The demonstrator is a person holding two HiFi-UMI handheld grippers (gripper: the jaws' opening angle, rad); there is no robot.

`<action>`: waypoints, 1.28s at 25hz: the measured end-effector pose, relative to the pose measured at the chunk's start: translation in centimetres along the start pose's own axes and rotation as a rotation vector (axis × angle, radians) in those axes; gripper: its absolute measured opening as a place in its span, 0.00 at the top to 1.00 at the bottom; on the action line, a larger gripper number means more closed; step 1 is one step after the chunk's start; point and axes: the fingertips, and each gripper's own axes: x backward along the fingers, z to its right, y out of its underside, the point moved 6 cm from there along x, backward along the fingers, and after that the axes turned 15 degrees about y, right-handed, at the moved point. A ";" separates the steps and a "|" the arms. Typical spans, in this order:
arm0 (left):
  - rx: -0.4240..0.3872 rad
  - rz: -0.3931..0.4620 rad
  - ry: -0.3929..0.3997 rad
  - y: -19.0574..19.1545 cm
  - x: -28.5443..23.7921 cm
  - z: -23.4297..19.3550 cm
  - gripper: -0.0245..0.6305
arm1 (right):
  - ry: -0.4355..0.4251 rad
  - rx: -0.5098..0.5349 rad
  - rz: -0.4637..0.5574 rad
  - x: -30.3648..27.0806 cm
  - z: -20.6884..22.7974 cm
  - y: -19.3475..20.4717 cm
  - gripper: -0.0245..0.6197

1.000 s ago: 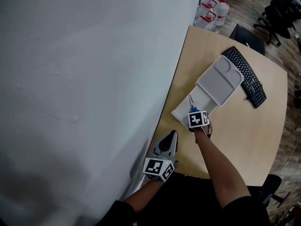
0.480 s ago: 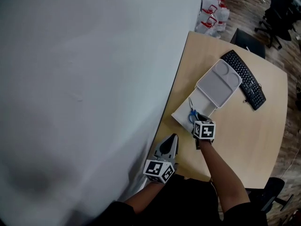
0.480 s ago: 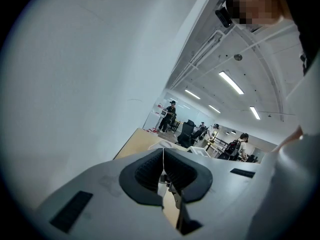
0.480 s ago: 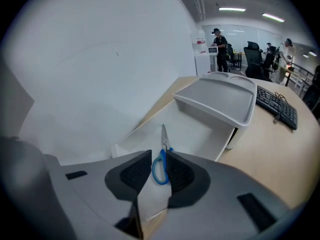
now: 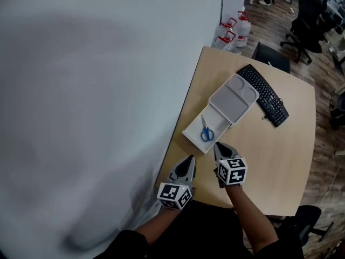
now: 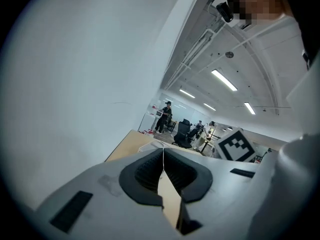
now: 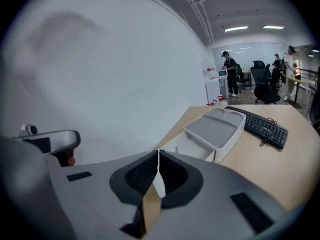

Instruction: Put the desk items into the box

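Observation:
A white box (image 5: pixel 192 136) lies open on the wooden desk (image 5: pixel 269 150), its grey lid (image 5: pixel 233 98) folded back behind it. Blue-handled scissors (image 5: pixel 207 133) lie inside the box. My right gripper (image 5: pixel 218 147) hovers just short of the box's near edge; its jaws are closing, the tips meet and nothing is between them. In the right gripper view (image 7: pixel 158 154) the box (image 7: pixel 186 145) and lid (image 7: pixel 216 129) lie ahead. My left gripper (image 5: pixel 189 159) is shut and empty at the desk's near left corner, beside the wall (image 6: pixel 163 151).
A black keyboard (image 5: pixel 262 95) lies beyond the lid, also seen in the right gripper view (image 7: pixel 257 125). A white wall (image 5: pixel 97 90) runs along the desk's left edge. Water bottles (image 5: pixel 232 28) and office chairs (image 5: pixel 302 15) stand on the floor beyond the desk.
My right gripper has pulled back from the box toward the desk's near edge, leaving the scissors lying inside, and its jaws have come together. The left gripper has stayed where it was.

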 end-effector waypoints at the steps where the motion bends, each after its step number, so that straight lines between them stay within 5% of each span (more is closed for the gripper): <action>1: -0.009 0.003 0.008 -0.2 0.0 1.1 0.94 | -0.004 -0.006 0.023 2.0 0.3 -0.1 0.86; 11: -0.051 -0.004 0.082 1.8 -0.1 14.5 0.94 | 0.052 0.002 0.221 20.4 7.8 1.9 0.86; 17: -0.109 0.049 0.070 4.5 1.9 23.9 0.94 | 0.095 -0.008 0.289 30.9 13.7 6.6 0.86; 25: -0.117 0.024 0.086 9.8 4.8 33.1 0.94 | 0.139 -0.009 0.309 39.4 17.6 13.9 0.86; 32: -0.177 -0.002 0.098 12.0 7.6 37.0 0.94 | 0.176 -0.001 0.325 44.6 18.4 17.9 0.86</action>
